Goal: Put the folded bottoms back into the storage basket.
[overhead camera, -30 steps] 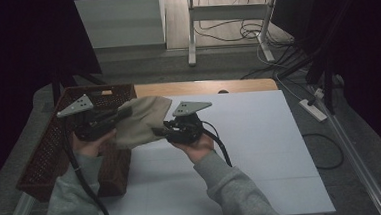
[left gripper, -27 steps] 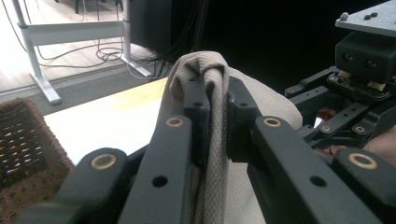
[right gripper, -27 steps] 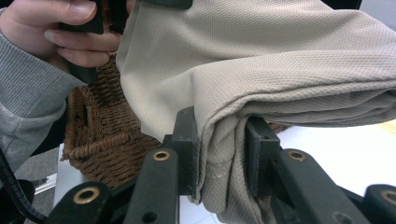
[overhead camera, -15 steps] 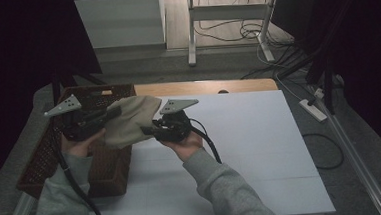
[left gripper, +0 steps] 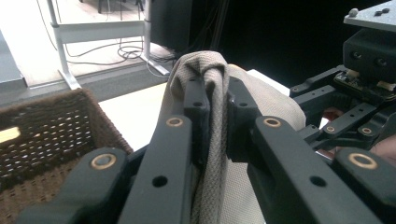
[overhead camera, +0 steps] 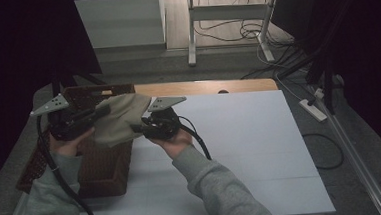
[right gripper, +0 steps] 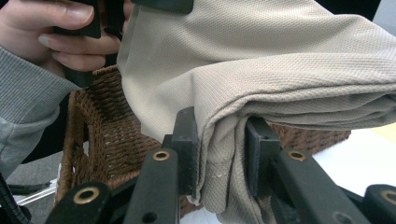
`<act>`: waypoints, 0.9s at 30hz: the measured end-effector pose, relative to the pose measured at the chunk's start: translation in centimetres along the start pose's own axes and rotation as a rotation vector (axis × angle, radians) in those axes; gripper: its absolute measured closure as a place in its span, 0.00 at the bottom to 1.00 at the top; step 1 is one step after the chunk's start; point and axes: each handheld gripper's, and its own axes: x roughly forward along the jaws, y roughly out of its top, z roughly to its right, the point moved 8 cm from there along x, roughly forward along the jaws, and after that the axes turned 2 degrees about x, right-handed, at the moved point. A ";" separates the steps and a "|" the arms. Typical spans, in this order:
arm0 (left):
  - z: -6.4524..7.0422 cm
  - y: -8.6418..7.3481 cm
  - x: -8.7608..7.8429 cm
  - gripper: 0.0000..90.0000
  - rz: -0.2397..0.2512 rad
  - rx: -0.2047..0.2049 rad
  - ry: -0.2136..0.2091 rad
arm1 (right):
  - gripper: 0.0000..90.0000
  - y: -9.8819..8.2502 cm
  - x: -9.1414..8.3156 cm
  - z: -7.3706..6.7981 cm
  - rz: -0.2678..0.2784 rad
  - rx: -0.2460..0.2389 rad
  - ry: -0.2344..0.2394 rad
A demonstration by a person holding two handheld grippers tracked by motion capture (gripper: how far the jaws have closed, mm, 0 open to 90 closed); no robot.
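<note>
Beige cloth (overhead camera: 119, 121), folded, hangs between my two grippers above the wicker basket (overhead camera: 102, 165) at the white table's (overhead camera: 251, 149) left edge. Left gripper view: my left gripper (left gripper: 217, 100) pinches a bunched fold. Right gripper view: my right gripper (right gripper: 222, 135) clamps the layered edge over the basket.

One folded beige knit cloth (overhead camera: 119, 119), fine mesh weave. It is suspended clear of the desk, bunched at two edges, hanging above the brown wicker basket (overhead camera: 102, 165).
</note>
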 end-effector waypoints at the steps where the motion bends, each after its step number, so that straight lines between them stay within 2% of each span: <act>1: -0.2 0.0 -0.2 0.90 0.001 -0.002 0.004 | 0.77 0.1 0.2 -0.1 -0.002 -0.002 0.001; 11: -1.8 -0.2 -1.9 0.90 0.003 -0.014 0.045 | 0.77 1.2 2.3 -0.8 -0.010 -0.012 0.020; 27: -5.1 -2.0 -4.2 0.91 -0.017 -0.057 0.109 | 0.77 1.4 6.6 -1.6 -0.048 0.004 0.057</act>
